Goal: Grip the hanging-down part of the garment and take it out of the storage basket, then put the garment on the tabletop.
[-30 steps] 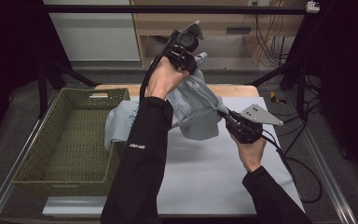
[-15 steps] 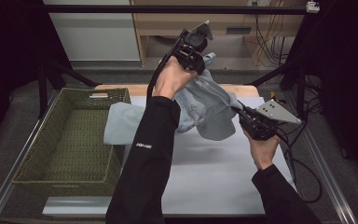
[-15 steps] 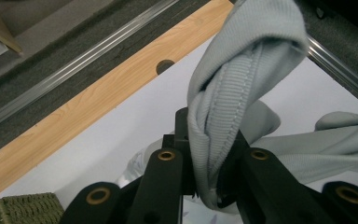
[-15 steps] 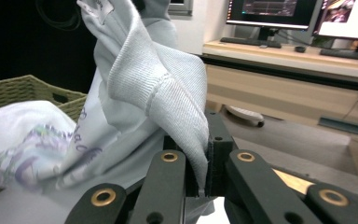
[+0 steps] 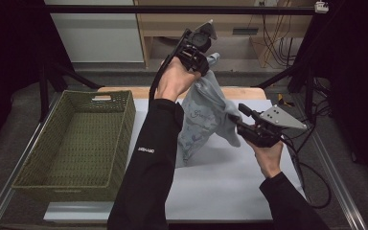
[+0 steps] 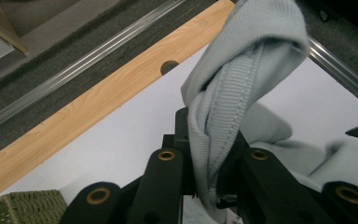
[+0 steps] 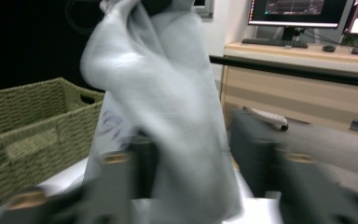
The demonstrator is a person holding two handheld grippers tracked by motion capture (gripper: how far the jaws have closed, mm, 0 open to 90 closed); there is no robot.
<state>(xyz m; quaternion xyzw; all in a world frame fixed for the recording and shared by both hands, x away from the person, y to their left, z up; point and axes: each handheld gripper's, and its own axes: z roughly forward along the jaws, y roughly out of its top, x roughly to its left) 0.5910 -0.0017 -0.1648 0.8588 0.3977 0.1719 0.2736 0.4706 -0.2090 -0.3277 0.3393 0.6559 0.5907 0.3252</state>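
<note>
High view: a person stands at a desk (image 5: 230,191) covered with a white sheet. The left gripper (image 5: 206,60) is raised high over the far edge, clamped on the top of a pale grey garment (image 5: 206,120) that hangs down from it, its lower end near or on the desk. The right gripper (image 5: 242,125) sits lower, level with the garment's right fold; its jaws have just been opening, and they stand apart with the cloth's edge at or just beside them. A green woven basket (image 5: 79,139) rests on the desk at the left, apart from the garment.

Left gripper view: the two black jaws are pressed together on a ribbed seam of the garment (image 6: 242,79), which rises bunched between them. Below lie the white sheet and the desk's wooden edge (image 6: 116,88).

Right gripper view: blurred. The garment (image 7: 168,107) hangs just in front of the jaws, which stand apart; some cloth seems to lie between them, but the pads do not look pressed on it. The basket (image 7: 32,126) shows to the left.

Risk, as a judgement: the whole garment now hangs from one narrow pinch on the seam, so a jerk could pull it free. The right gripper could also close on too little cloth, or on a doubled fold, leaving the garment twisted.
</note>
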